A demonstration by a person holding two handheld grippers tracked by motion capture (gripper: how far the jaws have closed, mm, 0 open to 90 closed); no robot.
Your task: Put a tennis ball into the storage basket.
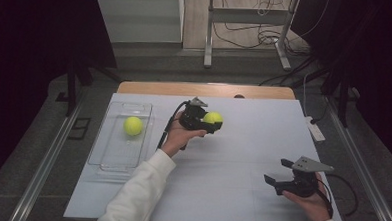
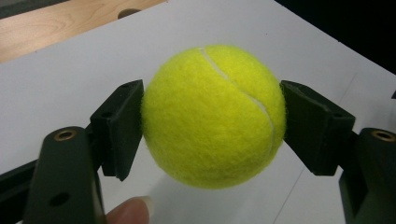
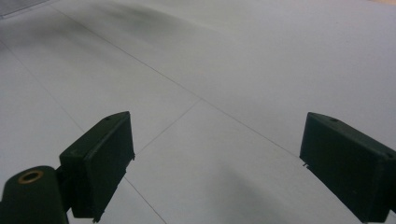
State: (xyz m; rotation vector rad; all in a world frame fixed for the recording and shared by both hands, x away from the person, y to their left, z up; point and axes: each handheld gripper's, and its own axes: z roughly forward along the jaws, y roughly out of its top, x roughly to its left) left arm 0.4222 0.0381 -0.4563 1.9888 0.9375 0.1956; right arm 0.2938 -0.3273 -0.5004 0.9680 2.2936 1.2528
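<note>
My left gripper (image 1: 211,122) is shut on a yellow tennis ball (image 1: 213,118) above the middle of the white table sheet. In the left gripper view the tennis ball (image 2: 213,116) sits squeezed between both black pads (image 2: 122,126), clear of the surface. A second tennis ball (image 1: 133,126) lies inside the clear plastic tray (image 1: 107,156) at the left. My right gripper (image 1: 277,174) rests near the front right of the table with its jaws wide apart. Nothing lies between its pads (image 3: 100,163) in the right gripper view, just bare white sheet.
The white sheet (image 1: 242,147) covers most of the wooden table (image 1: 150,87). A white power strip (image 1: 315,128) lies at the right edge. Metal stand legs and cables are on the floor beyond the table.
</note>
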